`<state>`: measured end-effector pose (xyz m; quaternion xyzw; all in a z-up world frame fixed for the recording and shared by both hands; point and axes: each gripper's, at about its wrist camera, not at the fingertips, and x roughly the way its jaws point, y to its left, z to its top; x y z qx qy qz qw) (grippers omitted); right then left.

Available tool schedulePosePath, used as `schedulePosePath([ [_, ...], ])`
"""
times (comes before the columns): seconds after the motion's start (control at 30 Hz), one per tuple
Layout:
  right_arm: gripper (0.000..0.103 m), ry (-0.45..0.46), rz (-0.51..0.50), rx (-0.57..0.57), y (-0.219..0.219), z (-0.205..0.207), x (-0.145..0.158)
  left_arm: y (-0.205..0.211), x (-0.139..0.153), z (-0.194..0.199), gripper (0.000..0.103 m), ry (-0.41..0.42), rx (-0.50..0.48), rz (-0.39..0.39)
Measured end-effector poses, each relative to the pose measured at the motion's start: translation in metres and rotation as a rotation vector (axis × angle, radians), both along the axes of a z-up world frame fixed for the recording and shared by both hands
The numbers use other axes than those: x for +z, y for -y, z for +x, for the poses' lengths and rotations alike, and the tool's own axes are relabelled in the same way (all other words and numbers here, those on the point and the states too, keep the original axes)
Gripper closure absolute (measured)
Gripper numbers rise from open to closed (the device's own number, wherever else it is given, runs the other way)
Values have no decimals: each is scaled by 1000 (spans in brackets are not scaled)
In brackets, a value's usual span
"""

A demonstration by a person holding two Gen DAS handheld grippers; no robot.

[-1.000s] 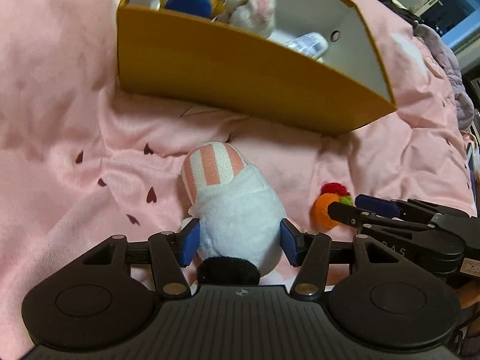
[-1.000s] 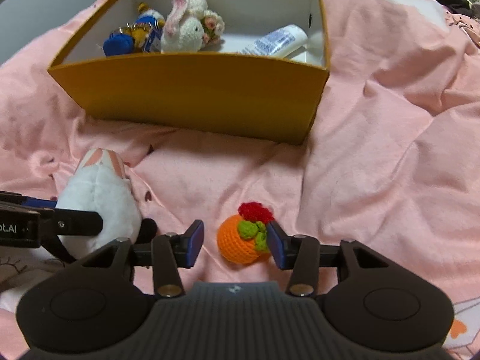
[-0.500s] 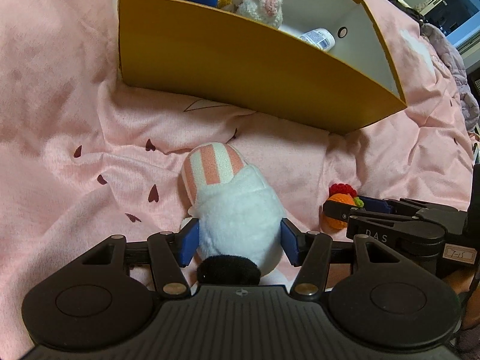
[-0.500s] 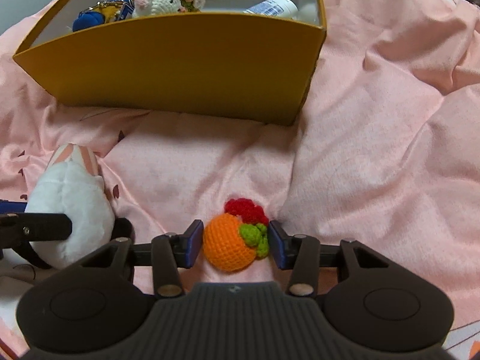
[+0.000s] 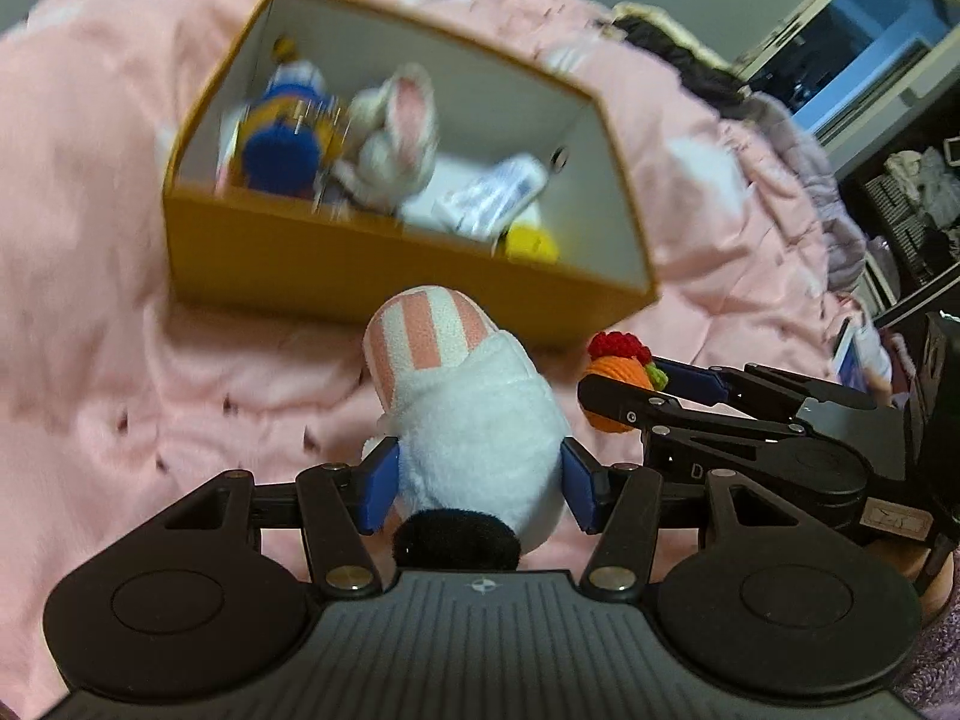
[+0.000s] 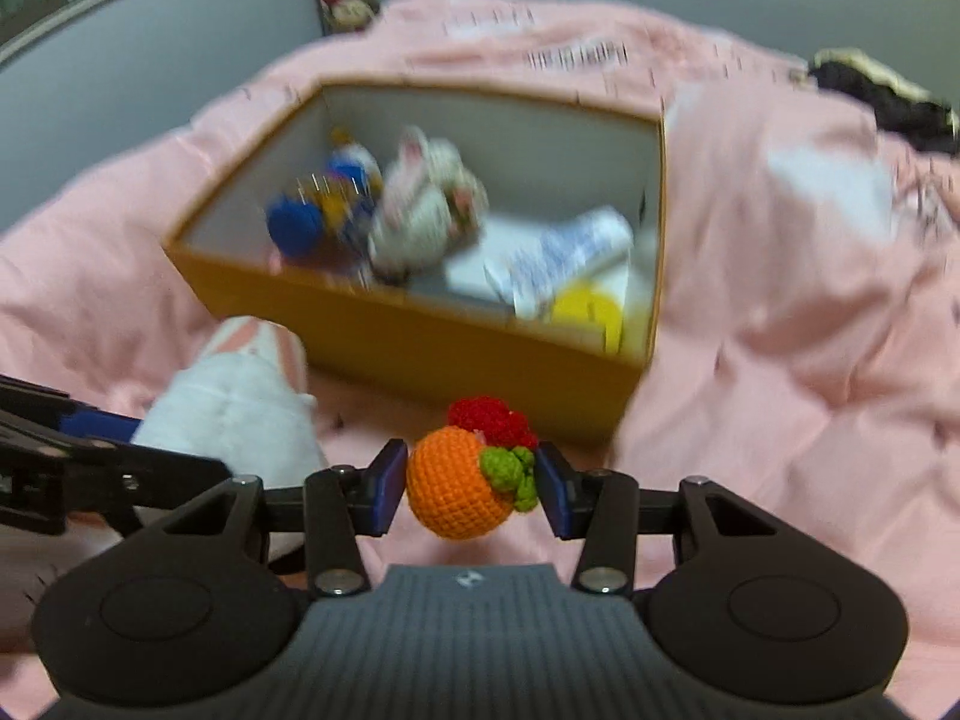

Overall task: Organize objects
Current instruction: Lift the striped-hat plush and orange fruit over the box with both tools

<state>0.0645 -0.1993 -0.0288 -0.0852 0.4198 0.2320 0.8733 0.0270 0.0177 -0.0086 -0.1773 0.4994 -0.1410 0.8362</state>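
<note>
Both lifted off the bed since 1 second ago: left gripper (image 5: 479, 483) jaws clenched on plush (image 5: 474, 414), right gripper (image 6: 471, 483) jaws on crochet orange (image 6: 456, 489), box (image 5: 384, 282) in upper frame, likely next.

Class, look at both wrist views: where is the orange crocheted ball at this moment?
The orange crocheted ball sits between the pads of the right hand-held gripper, in front of the yellow box, right of the white plush toy.
</note>
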Motion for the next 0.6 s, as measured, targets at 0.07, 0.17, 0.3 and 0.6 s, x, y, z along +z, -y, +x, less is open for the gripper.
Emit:
schedulePosePath([
  [0.07, 55, 46, 22, 1, -4, 2, 12, 4, 13, 3, 39, 52, 1, 26],
  [0.17, 55, 110, 39, 6, -4, 6, 30, 12, 33, 8, 38, 141, 3, 69],
  [0.3, 55, 168, 57, -15, -3, 17, 43, 20, 49, 19, 39, 211, 6, 74],
  [0.6, 55, 235, 70, -30, -4, 49, 60, 28, 64, 57, 39, 275, -15, 53],
])
